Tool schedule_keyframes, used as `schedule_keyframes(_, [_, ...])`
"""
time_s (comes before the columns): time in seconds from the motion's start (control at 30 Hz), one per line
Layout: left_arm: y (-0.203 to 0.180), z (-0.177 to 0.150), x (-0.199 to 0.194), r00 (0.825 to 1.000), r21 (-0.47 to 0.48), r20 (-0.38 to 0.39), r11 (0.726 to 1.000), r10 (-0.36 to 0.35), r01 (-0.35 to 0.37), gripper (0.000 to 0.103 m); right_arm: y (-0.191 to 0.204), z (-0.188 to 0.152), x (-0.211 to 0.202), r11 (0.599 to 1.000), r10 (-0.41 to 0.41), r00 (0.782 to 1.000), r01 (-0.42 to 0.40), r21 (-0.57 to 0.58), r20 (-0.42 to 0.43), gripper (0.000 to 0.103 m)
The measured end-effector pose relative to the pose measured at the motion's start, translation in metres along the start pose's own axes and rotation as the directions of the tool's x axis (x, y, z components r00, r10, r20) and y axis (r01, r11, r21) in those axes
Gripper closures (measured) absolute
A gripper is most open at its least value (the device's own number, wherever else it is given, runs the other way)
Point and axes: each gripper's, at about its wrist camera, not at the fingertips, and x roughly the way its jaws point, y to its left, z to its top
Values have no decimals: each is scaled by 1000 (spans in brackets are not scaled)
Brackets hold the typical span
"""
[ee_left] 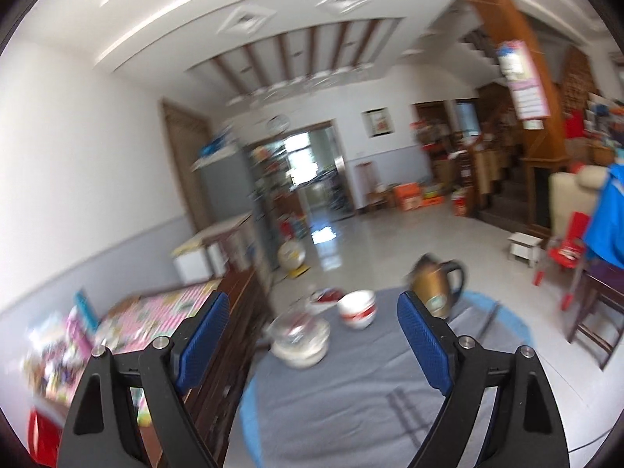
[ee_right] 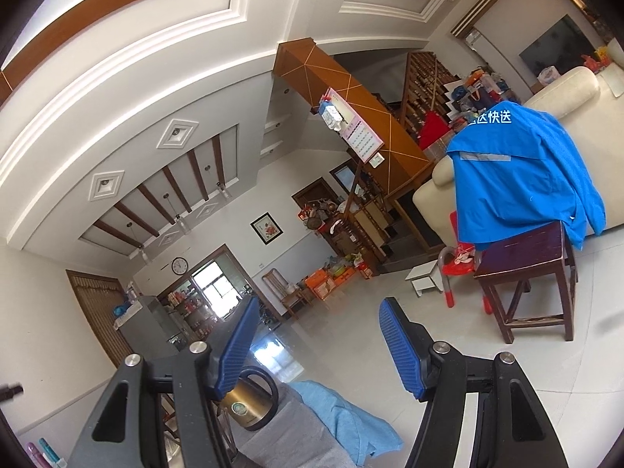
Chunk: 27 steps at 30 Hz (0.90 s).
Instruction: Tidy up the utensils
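My left tool (ee_left: 312, 312) hangs released above the grey-clothed bench (ee_left: 351, 397), nothing between its blue pads. Ahead of it sit a glass bowl (ee_left: 300, 339), a white bowl with red trim (ee_left: 357, 309) and a gold kettle (ee_left: 436, 286). My right tool (ee_right: 318, 323) is spread wide too, empty, tilted toward the room.

A matt grey cloth (ee_left: 351, 401) covers the desk, the white bowl (ee_left: 357, 309) looks like glossy ceramic, the kettle (ee_right: 246, 405) is brushed gold metal with a black plastic handle, and the floor (ee_right: 351, 351) is polished tile.
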Motion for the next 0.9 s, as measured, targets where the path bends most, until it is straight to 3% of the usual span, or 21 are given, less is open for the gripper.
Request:
schedule_keyframes(0.1, [-34,37,-11,995,50,43,994,-94,92,15,-7,4,-5,1000,-8,1000,9,-7,13,34])
schedule_keyframes(0.37, [-119,128,-43,960,116,148,968,-238,222,15,-50,32,-14,998,-54,997,53,28,46,34])
schedule_keyframes(0.47, [-150,161,-61,945,160,198,960,-259,230,15,-63,42,-12,998,-66,997,65,24,47,34])
schedule_keyframes(0.67, [-200,227,-117,877,195,340,938,-339,287,14,-87,52,-8,996,-80,996,78,51,50,34])
schedule_keyframes(0.8, [-215,250,-136,840,178,390,926,-377,333,13,-93,49,-7,995,-79,996,77,65,42,34])
schedule_keyframes(0.83, [-215,250,-136,837,165,391,924,-383,345,11,-94,47,-7,995,-77,996,75,68,35,34])
schedule_keyframes(0.9, [-210,244,-129,847,138,374,926,-376,351,10,-94,39,-4,995,-66,998,65,71,11,34])
